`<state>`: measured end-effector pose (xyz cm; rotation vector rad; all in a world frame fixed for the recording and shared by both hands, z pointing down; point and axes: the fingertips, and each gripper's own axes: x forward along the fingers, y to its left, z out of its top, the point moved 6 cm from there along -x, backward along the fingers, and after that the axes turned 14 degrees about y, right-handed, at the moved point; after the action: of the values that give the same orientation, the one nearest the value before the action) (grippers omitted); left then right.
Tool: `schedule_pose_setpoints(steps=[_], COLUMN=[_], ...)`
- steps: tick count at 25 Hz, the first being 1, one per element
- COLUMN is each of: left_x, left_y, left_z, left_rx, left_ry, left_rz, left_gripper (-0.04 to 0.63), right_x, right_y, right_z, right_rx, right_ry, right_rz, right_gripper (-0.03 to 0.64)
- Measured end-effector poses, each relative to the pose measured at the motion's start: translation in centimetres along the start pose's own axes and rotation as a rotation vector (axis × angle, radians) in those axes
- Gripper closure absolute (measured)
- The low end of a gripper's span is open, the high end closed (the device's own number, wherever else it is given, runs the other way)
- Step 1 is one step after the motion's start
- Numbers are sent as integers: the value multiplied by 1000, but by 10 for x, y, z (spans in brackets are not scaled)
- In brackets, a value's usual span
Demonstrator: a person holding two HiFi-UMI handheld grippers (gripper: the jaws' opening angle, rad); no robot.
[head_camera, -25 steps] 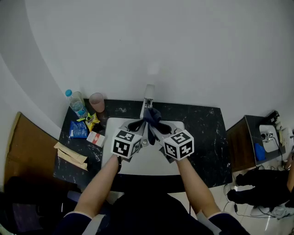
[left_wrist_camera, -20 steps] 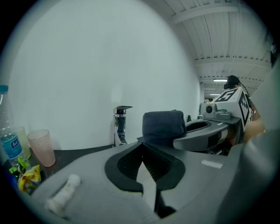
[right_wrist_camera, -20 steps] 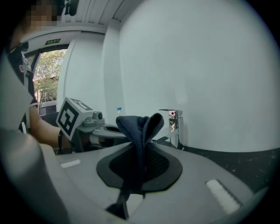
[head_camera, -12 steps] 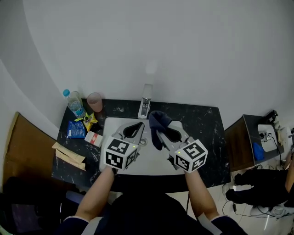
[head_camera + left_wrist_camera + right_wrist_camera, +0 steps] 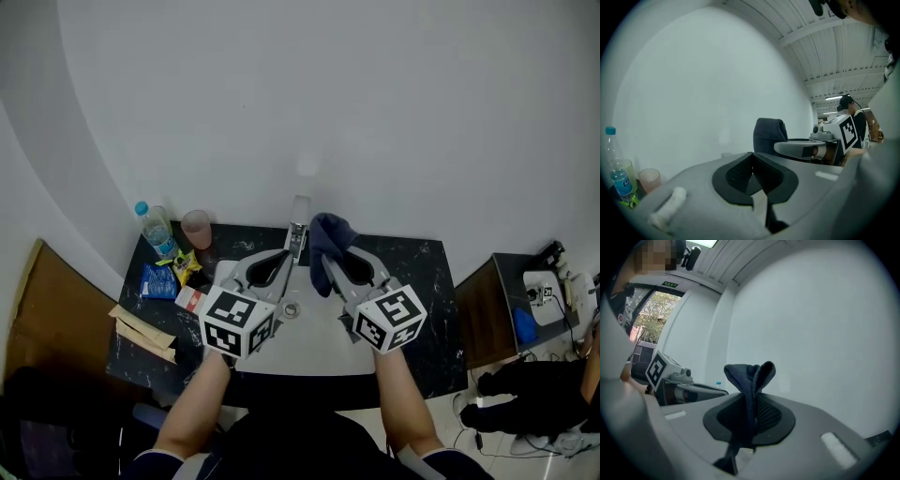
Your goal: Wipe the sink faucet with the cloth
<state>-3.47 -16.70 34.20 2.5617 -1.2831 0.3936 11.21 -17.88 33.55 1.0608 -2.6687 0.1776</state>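
Head view: the cloth [image 5: 328,242] has been drawn off the faucet [image 5: 298,225] and is held just right of it by the right gripper [image 5: 342,262], so one wiping pass seems finished. Left gripper view: the left gripper [image 5: 752,157] is clenched, empty. Right gripper view: the cloth is pinched between the jaws.

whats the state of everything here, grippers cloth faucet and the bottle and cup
left gripper: shut, nothing between its jaws
right gripper: shut on the cloth
cloth: pinched in the jaws, bunched up above them, just right of the faucet
faucet: upright at the back of the sink, no running water visible
water bottle: upright, blue cap on
cup: upright, contents can't be told
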Motion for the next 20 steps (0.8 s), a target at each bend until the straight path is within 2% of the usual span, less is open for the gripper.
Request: schedule_pose_setpoints(steps=[20], left_x=[6], left_y=[4], left_z=[10], left_rx=[6], left_ry=[0], left_rz=[14], left_gripper=[594], right_x=[5], right_y=[-5], right_z=[-2], right_rx=[27], right_ry=[15], right_rz=[-5], right_gripper=[567])
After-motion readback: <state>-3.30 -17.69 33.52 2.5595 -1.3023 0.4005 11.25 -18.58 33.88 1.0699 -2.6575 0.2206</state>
